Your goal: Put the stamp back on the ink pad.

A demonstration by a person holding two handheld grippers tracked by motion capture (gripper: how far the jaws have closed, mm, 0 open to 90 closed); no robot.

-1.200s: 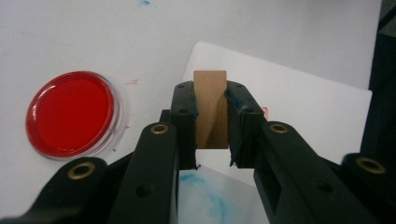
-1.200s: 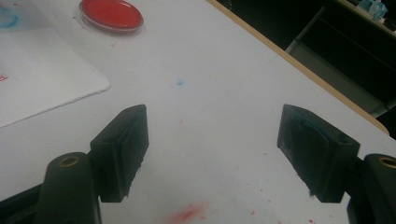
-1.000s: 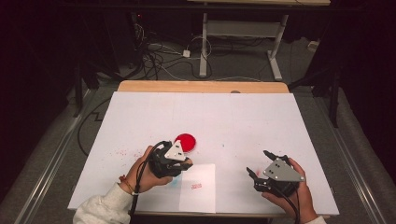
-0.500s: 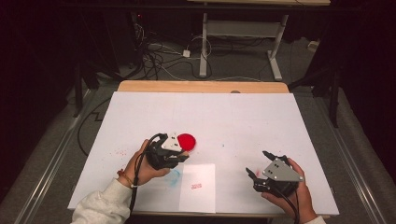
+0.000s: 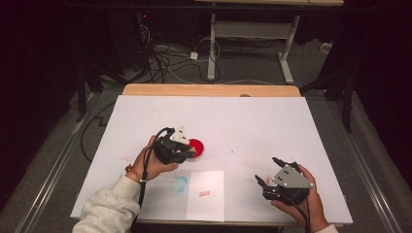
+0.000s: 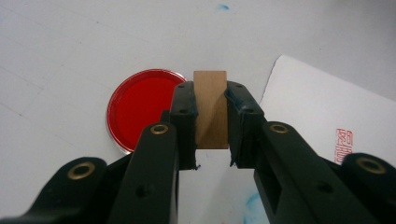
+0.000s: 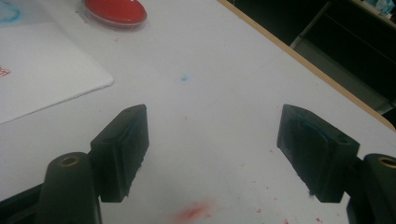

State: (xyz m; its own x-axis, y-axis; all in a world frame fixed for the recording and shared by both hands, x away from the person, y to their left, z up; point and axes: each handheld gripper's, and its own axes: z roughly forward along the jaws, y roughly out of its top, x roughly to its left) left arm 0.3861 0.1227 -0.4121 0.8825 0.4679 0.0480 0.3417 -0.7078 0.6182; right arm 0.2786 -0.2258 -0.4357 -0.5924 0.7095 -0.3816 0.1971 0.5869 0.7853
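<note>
Your left gripper (image 6: 211, 116) is clamped on a wooden block (image 6: 211, 105), held just beside the red ink pad (image 6: 142, 105); the block's lower end is hidden from the camera, and in the high view your hand (image 5: 155, 162) covers the block; your right gripper (image 7: 212, 154) stands wide with nothing in it, over the stained table (image 7: 224, 60); the paper (image 5: 205, 194) bears a small red stamp mark (image 5: 204, 193), too small to read.

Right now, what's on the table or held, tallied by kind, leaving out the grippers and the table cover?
Red ink pad: 1
Wooden stamp block, clamped in the left gripper: 1
White paper sheet bearing a red stamp mark: 1
Total: 3
The right gripper holds nothing.
</note>
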